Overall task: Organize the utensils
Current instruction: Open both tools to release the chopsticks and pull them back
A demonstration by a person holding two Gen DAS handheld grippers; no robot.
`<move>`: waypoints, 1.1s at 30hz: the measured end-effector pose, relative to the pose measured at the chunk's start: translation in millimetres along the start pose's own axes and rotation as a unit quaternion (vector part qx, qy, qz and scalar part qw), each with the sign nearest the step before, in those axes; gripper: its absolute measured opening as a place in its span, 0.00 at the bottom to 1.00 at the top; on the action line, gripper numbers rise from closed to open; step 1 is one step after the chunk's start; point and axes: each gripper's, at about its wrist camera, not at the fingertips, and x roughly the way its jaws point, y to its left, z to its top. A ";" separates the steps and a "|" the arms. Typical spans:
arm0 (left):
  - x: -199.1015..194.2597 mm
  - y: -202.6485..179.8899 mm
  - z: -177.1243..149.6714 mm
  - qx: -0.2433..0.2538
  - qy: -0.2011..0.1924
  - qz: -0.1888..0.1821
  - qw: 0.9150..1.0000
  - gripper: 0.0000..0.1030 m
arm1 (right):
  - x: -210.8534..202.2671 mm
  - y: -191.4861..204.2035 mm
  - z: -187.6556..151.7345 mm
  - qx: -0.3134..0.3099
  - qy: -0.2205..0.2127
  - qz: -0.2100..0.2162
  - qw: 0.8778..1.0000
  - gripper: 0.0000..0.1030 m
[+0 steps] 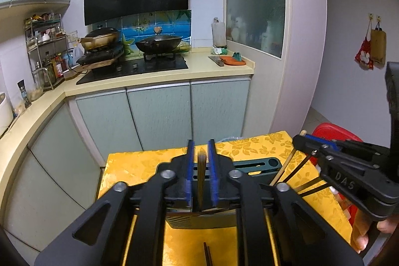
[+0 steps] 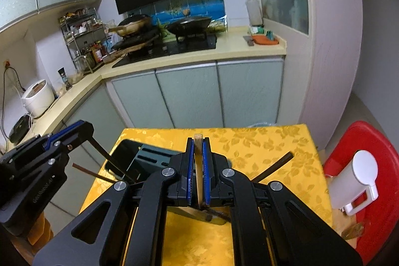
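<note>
A dark green slotted utensil holder (image 1: 259, 165) (image 2: 152, 153) stands on the yellow flowered tablecloth (image 1: 139, 163) (image 2: 261, 148). My left gripper (image 1: 201, 153) is shut on a dark brown chopstick (image 1: 201, 173), held upright over the holder. My right gripper (image 2: 198, 145) is shut on a light bamboo chopstick (image 2: 198, 161), also above the holder; it shows in the left wrist view (image 1: 303, 138) at the right. Several chopsticks (image 1: 299, 171) (image 2: 274, 166) stick out of the holder at angles. The left gripper also shows in the right wrist view (image 2: 82, 129).
The small table sits before pale green kitchen cabinets (image 1: 159, 114). A red stool (image 2: 369, 141) with a white bottle (image 2: 354, 181) stands at the right. A stove with two pans (image 1: 154, 44) and a spice rack (image 1: 45, 46) are on the far counter.
</note>
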 end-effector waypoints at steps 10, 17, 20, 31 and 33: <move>-30.4 -3.1 -6.5 0.023 -0.033 0.003 0.999 0.64 | -26.1 8.3 -6.7 -0.033 -0.040 -0.032 0.998 0.56; -54.4 -4.3 -21.7 0.029 -0.053 0.008 0.998 0.80 | -51.7 2.6 -19.6 -0.039 -0.054 -0.036 0.997 0.56; -63.1 -5.1 -31.3 0.038 -0.063 0.018 0.997 0.85 | -62.4 -0.4 -28.9 -0.035 -0.060 -0.037 0.997 0.56; -86.0 6.4 -103.3 0.036 -0.035 0.011 0.999 0.86 | -99.2 -11.5 -107.2 -0.042 -0.074 -0.050 0.995 0.57; -87.8 8.2 -123.6 0.035 -0.027 0.010 0.999 0.86 | -103.1 -12.2 -127.5 -0.047 -0.072 -0.053 0.995 0.61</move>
